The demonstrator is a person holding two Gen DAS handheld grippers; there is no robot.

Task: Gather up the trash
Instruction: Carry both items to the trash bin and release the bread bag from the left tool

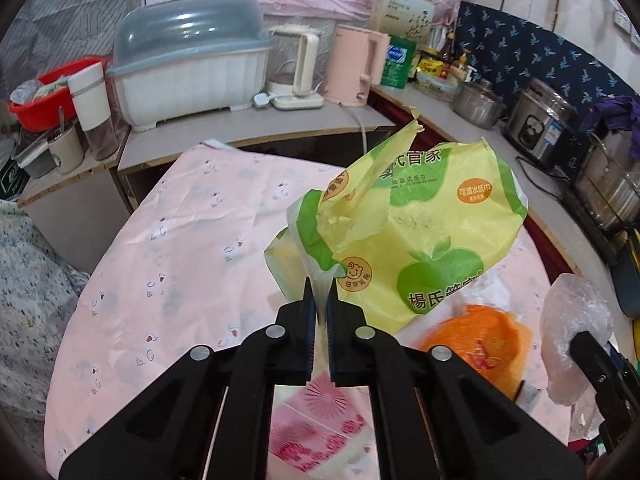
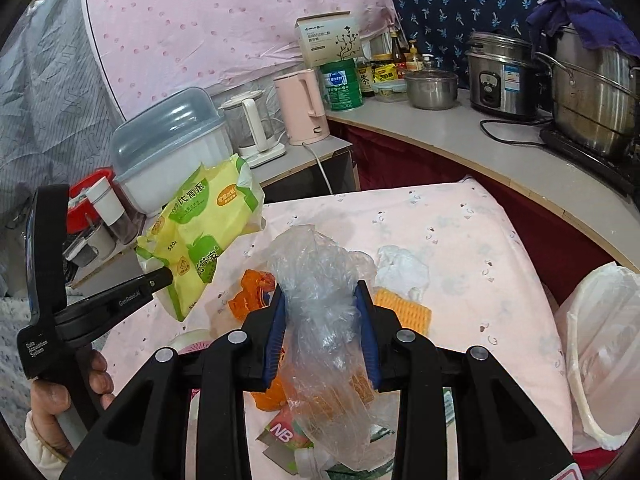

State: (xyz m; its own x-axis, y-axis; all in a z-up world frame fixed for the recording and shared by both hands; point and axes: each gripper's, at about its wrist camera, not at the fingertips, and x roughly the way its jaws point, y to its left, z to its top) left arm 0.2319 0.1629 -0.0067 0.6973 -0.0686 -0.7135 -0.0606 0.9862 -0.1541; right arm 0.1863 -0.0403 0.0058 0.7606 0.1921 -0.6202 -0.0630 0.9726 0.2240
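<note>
Left hand-held gripper [image 1: 320,300] clamped on yellow tissue wrapper [image 1: 420,232]; right hand-held gripper [image 2: 320,304] clamped on clear plastic bag [image 2: 320,320]. Lined bin [image 2: 604,352] stood right of bag: best to carry both over its rim before releasing.

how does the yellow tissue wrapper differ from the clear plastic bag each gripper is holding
The yellow tissue wrapper is opaque and printed with green apples; the clear plastic bag is see-through and plain. The left gripper pinches the wrapper by a thin edge; the right gripper clamps the bag's bunched middle. Both are crumpled and lifted.
</note>
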